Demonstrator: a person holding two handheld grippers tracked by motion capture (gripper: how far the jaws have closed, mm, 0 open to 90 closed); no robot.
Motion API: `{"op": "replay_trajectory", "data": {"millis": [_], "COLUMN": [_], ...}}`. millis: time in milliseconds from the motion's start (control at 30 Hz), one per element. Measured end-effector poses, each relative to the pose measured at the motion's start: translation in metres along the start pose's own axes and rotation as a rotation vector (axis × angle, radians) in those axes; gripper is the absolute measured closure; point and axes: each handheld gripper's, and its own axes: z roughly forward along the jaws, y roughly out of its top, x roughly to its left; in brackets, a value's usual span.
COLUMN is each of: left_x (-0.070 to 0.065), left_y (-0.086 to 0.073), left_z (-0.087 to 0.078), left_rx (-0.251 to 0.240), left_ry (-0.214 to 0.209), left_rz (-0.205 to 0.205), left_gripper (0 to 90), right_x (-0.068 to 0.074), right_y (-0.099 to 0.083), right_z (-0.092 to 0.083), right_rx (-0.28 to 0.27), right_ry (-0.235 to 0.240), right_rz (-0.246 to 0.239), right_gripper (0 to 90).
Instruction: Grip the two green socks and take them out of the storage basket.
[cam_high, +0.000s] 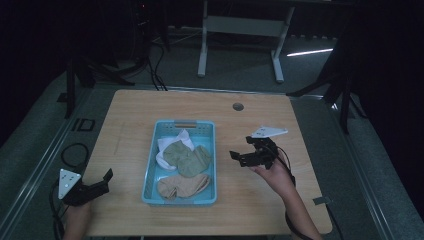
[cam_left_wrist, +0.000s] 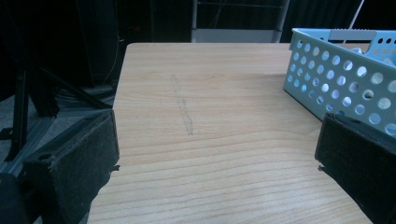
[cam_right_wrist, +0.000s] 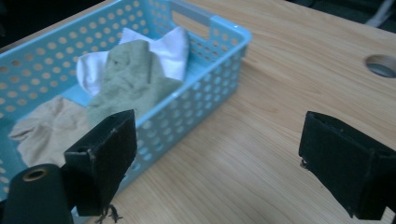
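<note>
Unlabelled blue basket (cam_high: 150, 175), three cloths (cam_high: 187, 159)

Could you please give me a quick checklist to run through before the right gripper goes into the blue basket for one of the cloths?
1. Right gripper jaws open and holding nothing: ok.
2. Left gripper jaws open, left of the basket, out of the way: ok.
3. Green cloth on top and reachable from above: ok.
4. White cloth partly under the green one, so it may lift along: not ok.
5. Tan cloth lying apart at the near end: ok.
6. Basket held steady against tugging: cannot tell.
</note>
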Motion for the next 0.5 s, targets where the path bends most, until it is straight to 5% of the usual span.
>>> {"op": "replay_trajectory", "data": {"millis": [500], "left_x": [0.0], "left_y": [0.0], "left_z": [0.0], "left_rx": [-0.002], "left_ry": [-0.005], "left_rz": [-0.001], "left_gripper": [0.0], "right_x": [0.028], "right_y": [0.02], "right_z": [0.046], "right_rx": [0.049], "right_ry": [0.092], "right_rz": [-0.042], "right_gripper": [12.8]}}
